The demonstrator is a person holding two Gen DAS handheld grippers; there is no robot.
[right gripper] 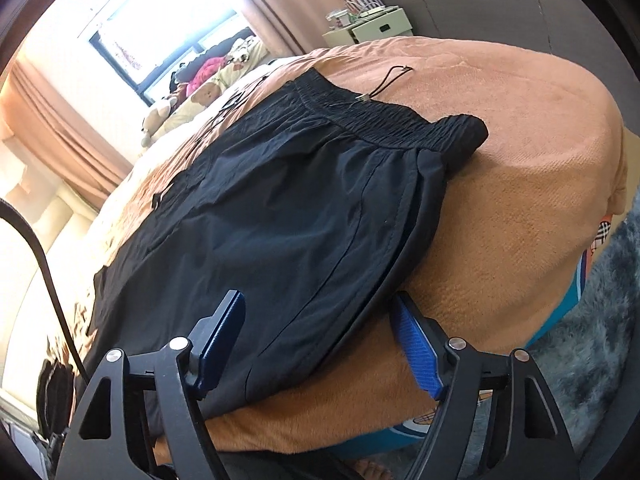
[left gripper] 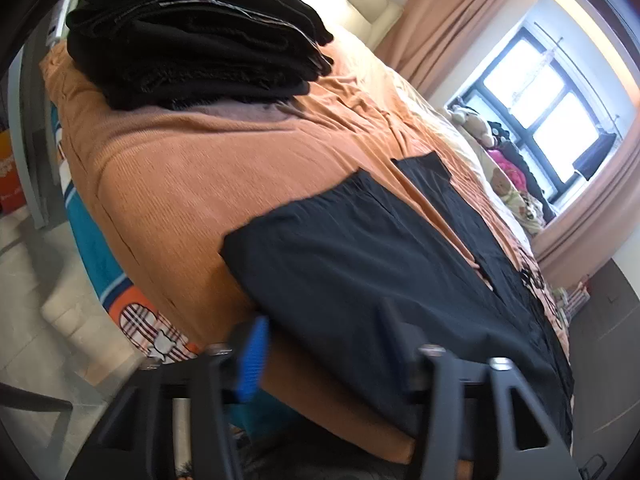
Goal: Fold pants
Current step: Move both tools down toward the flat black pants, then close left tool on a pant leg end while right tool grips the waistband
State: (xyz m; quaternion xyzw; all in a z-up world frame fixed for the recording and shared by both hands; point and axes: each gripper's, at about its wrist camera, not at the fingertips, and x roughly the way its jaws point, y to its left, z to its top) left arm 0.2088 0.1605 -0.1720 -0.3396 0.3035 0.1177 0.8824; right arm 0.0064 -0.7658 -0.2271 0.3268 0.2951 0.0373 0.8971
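**Dark pants spread flat on the orange bed cover**

Left wrist view: a stack of folded black garments [left gripper: 192, 36], soft and thick, sits at 11 o'clock on the bed [left gripper: 168, 184]. The bed wears an orange ribbed cover; under its near edge a teal sheet with a plaid cartoon figure [left gripper: 156, 332] shows at 8 o'clock. The pants [left gripper: 360, 272] lie flat on the cover, thin smooth dark navy fabric, two legs side by side with squared hems, their long axis running from 5 o'clock up toward 12 o'clock. The left claw [left gripper: 332, 356] stands at 6 o'clock with its jaws partly spread over the near edge of the pants; only one blue ribbed pad shows, the other is lost against the dark cloth, so I cannot tell whether the fabric is pinched. Peach curtains [left gripper: 452, 16] and a window fill 2 o'clock.

Right wrist view: the pants [right gripper: 280, 208] run from the gathered elastic waistband [right gripper: 392, 124] at 1 o'clock down toward 7 o'clock, a thin drawcord [right gripper: 384, 84] trailing onto the cover. The right claw [right gripper: 320, 344] is spread wide, blue ribbed pads on either side of the pants' piped side seam, not pressing it. No writing is readable.
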